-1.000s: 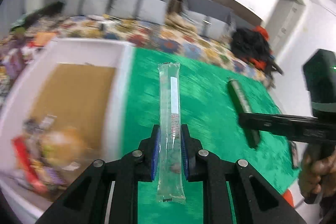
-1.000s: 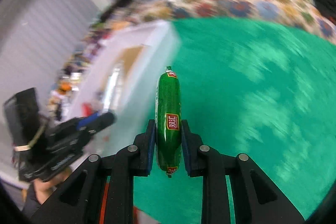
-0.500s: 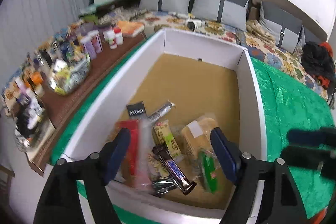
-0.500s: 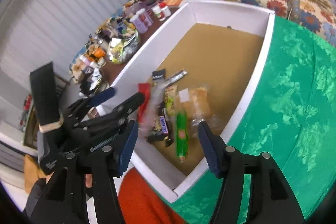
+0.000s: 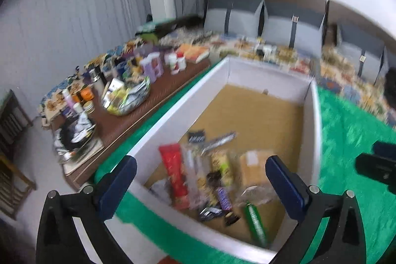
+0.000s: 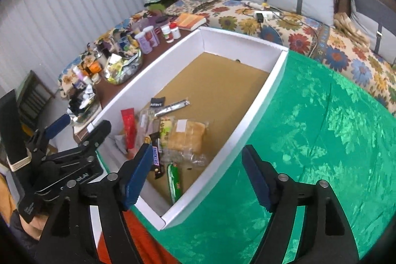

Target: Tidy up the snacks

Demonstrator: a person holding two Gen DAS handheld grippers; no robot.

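A white box (image 5: 314, 140) with a brown cardboard floor holds several snacks at its near end. My left gripper (image 5: 200, 180) hangs over that pile; its jaws are opening wide and nothing is between them. A clear long packet (image 5: 193, 175) lies beside a red packet (image 5: 173, 172). The green sausage (image 5: 255, 222) rests by the near wall. My right gripper (image 6: 198, 160) hovers over the box's (image 6: 262, 100) near right corner, jaws opening and empty, with the green sausage (image 6: 174, 180) below. The left gripper (image 6: 79, 128) shows at left, held by a hand.
Green cloth (image 6: 321, 140) covers the surface right of the box. A brown side table (image 5: 158, 103) along the box's left side is crowded with bottles and a bowl of packets (image 6: 121, 68). A sofa with a floral cover (image 6: 297, 26) and grey cushions runs behind.
Both grippers swung left from the green cloth to over the box and opened. The clear packet and the green sausage left the jaws and now lie in the box.
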